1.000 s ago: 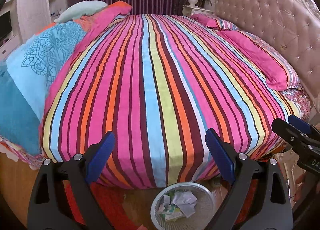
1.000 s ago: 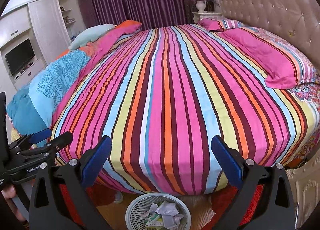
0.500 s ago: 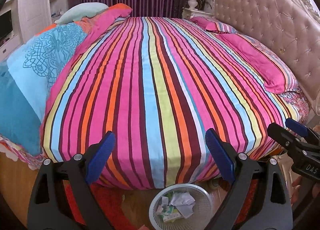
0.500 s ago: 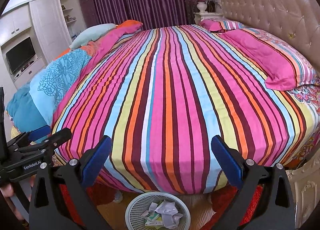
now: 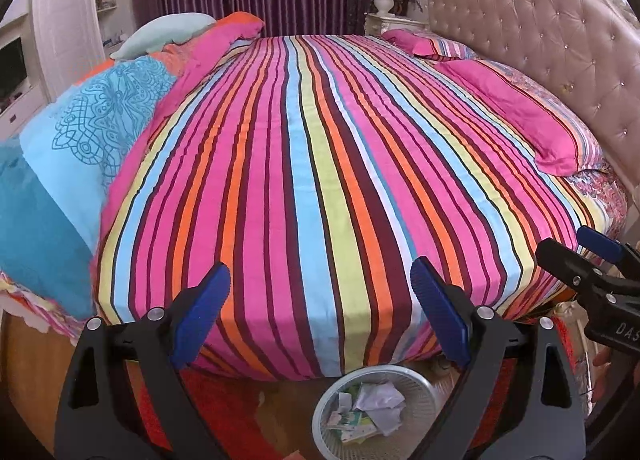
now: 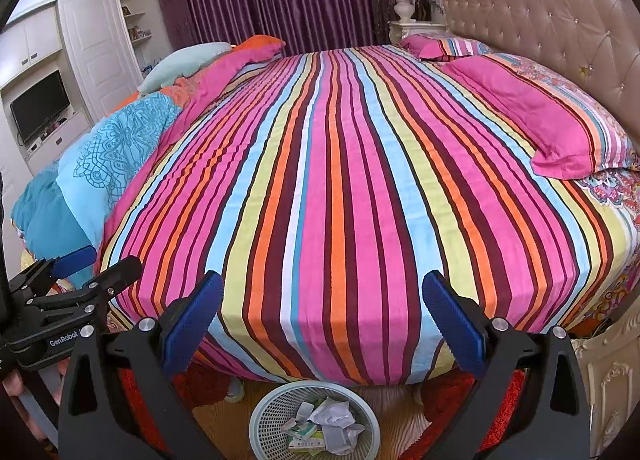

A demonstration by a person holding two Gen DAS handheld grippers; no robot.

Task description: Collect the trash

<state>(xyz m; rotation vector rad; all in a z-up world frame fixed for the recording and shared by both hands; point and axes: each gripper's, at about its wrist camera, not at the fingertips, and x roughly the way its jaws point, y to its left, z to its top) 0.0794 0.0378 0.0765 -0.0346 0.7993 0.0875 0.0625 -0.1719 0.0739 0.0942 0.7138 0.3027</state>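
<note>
White mesh basket [image 6: 264,418] on floor at bed [image 6: 340,180] foot edge; holds crumpled paper [image 6: 334,414] and small cartons [image 6: 302,434]. Left gripper [image 5: 320,316] and right gripper [image 6: 320,320] jaws apart, empty.

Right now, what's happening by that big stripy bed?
A person is tidying up trash, with a hand-held gripper in each hand. The left hand-held gripper and the right hand-held gripper are both open and hold nothing. They point over the near edge of the striped bedspread. On the floor below sits a white mesh wastebasket with crumpled paper and small packets in it. No loose trash shows on the bed.
</note>
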